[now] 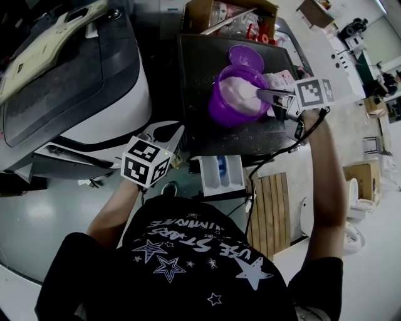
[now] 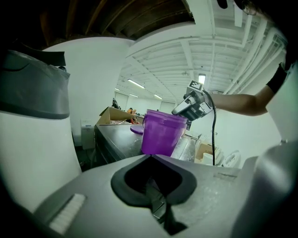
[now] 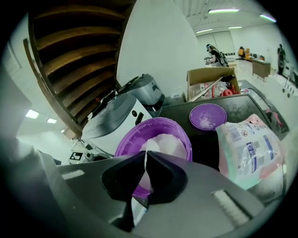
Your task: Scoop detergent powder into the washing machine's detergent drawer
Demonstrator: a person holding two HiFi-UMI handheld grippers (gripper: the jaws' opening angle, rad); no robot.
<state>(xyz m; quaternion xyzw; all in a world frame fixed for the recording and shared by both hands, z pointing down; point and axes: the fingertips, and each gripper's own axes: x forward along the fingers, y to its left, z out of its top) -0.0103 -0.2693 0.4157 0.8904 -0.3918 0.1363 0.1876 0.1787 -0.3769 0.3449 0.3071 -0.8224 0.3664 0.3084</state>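
A purple tub (image 1: 219, 110) holding white powder (image 1: 241, 93) stands on the dark table. My right gripper (image 1: 259, 94) reaches over its rim from the right. In the right gripper view, that gripper (image 3: 145, 154) is shut on the thin handle of a white scoop (image 3: 152, 145), whose bowl rests in the powder (image 3: 170, 144). The white detergent drawer (image 1: 219, 172) is pulled open below the table's front edge. My left gripper (image 1: 170, 131) hovers left of the drawer, near the washing machine (image 1: 94, 94). Its jaws (image 2: 151, 157) are shut and hold nothing, pointing toward the tub (image 2: 160, 132).
The tub's purple lid (image 1: 245, 57) lies behind it, and a detergent bag (image 3: 249, 151) lies to the right. A cardboard box (image 1: 225, 15) stands at the table's back. A wooden pallet (image 1: 272, 213) lies on the floor right of the drawer.
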